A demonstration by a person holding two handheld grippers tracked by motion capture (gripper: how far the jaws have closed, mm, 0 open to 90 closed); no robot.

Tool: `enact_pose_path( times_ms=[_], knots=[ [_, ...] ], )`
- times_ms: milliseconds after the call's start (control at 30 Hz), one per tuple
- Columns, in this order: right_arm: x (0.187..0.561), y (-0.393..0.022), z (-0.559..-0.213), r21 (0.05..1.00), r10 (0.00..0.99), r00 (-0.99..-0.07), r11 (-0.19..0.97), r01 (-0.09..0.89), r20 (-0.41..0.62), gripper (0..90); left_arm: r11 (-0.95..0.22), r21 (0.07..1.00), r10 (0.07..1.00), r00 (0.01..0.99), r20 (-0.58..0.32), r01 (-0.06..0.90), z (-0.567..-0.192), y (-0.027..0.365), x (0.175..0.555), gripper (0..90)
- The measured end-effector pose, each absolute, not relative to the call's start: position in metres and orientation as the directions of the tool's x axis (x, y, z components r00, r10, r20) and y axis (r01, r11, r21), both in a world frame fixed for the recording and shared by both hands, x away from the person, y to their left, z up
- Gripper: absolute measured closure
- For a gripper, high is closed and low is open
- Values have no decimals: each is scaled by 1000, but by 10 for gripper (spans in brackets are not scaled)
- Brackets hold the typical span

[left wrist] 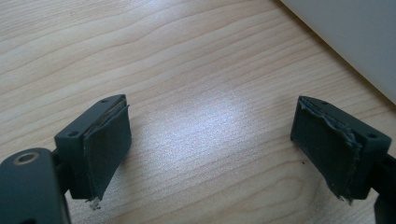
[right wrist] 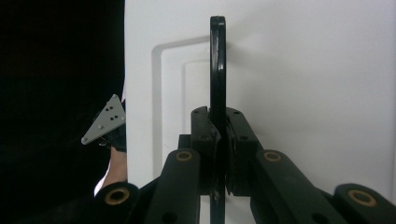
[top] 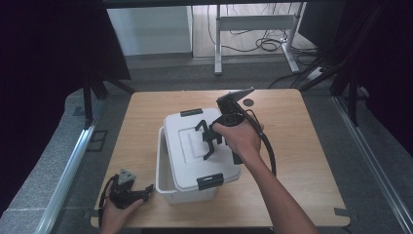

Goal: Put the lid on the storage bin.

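High view: one white box [top: 168,183], one lid [top: 187,146], two latches; right gripper [top: 210,141] clamps the handle [right wrist: 217,70], whose length lies along the jaws; left gripper [top: 139,191] wide open, empty.

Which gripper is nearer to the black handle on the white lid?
Right. The right gripper is shut on the black handle of the lid. The left gripper rests open on the table, beside the box.

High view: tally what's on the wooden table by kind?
White plastic storage box: 1
White lid with black handle: 1
Black lid latches: 2
Hand-held black grippers, left gripper and right gripper: 2
Total: 6
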State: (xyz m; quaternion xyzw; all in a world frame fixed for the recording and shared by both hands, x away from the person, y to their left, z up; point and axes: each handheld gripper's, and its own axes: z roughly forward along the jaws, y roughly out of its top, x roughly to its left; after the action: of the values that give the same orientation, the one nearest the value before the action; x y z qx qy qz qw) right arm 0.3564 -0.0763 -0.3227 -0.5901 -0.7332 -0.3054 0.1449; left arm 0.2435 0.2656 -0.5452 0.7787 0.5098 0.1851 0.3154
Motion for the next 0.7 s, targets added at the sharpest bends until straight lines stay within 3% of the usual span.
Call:
enact_pose_path(
  times_ms=[700],
  knots=[
    [356, -58, -335, 206, 804, -148, 32, 978, 576, 839, -287, 680, 908, 418, -32, 674, -545, 266, 244, 120]
  ],
)
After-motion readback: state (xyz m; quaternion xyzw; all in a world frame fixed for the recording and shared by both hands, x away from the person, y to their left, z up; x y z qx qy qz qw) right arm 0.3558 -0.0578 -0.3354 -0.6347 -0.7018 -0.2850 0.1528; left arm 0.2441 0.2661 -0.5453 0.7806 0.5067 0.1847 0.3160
